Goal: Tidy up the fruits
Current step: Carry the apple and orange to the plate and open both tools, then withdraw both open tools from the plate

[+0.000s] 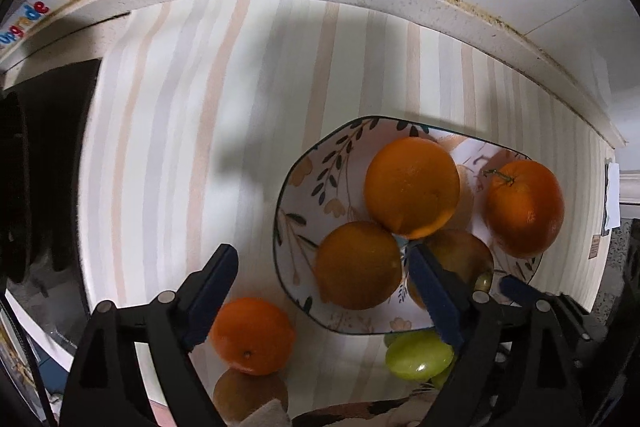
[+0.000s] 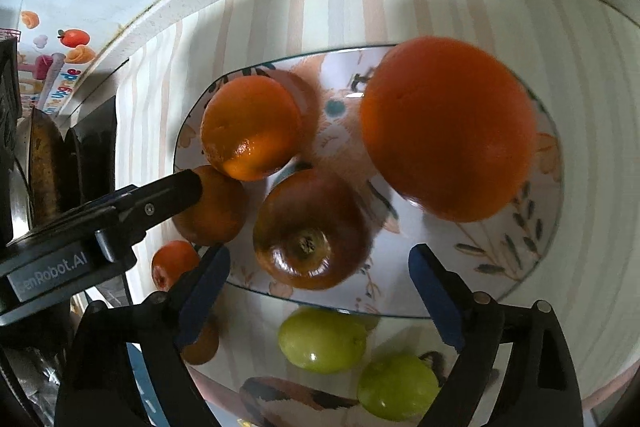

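Both the left gripper (image 1: 320,291) and right gripper (image 2: 320,291) are spread empty, so the loose tangerine (image 1: 253,335) just left of the floral bowl (image 1: 304,183) is best straddled squarely before being pinched gently.

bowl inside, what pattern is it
White with dark leafy sprigs and pale orange flowers on the bowl; clearest in the left wrist view.
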Motion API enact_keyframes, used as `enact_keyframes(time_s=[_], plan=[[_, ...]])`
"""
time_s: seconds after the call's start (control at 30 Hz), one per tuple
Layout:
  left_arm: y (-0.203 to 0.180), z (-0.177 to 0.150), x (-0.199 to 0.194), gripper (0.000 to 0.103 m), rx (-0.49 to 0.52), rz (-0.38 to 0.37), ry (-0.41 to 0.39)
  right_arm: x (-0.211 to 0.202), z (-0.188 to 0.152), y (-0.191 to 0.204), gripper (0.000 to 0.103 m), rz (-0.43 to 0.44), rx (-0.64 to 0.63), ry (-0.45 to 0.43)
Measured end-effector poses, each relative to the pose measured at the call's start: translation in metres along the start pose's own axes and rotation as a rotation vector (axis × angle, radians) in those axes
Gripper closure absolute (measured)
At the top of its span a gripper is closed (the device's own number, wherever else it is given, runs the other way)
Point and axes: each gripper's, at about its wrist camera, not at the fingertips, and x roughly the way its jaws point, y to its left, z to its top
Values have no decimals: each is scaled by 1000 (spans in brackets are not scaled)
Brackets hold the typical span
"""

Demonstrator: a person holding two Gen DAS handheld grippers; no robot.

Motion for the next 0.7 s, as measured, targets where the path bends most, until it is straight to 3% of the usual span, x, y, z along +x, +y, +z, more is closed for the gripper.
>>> enact_keyframes(time_s=[0.33,0.7], plan=[[2,-41,-42,16,16,77,-108,-39,-28,-10,8,-134,-12,-74],[-18,-100,-84,16,19,96,-229,-96,-78,-17,8,-188,-36,-196]])
